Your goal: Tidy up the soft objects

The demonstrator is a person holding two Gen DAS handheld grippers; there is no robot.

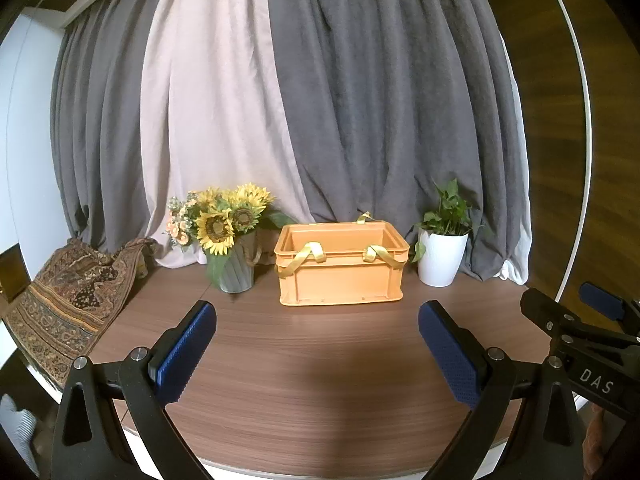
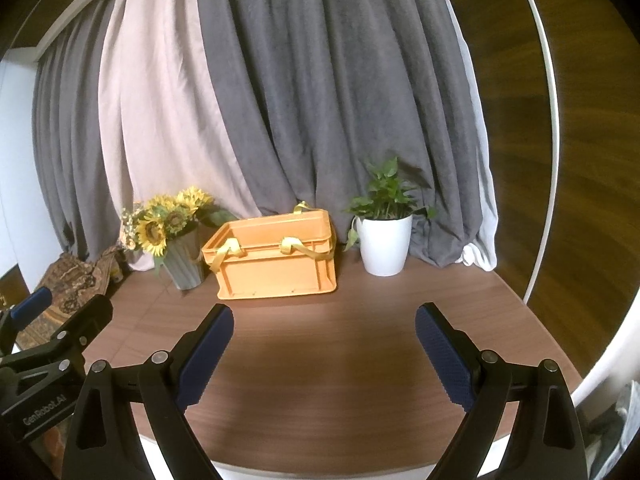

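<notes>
An orange plastic crate (image 1: 340,276) with yellow strap handles stands at the back middle of the round wooden table (image 1: 312,364); it also shows in the right wrist view (image 2: 276,272). A patterned brown cloth (image 1: 68,300) lies draped over the table's left edge, and shows in the right wrist view (image 2: 72,284). My left gripper (image 1: 318,316) is open and empty above the table's front, well short of the crate. My right gripper (image 2: 324,320) is open and empty, beside the left one on its right. The inside of the crate is mostly hidden.
A grey vase of sunflowers (image 1: 228,240) stands left of the crate. A white pot with a green plant (image 1: 442,252) stands right of it. Grey and pale curtains (image 1: 320,100) hang behind the table. The table's rim curves close in front of both grippers.
</notes>
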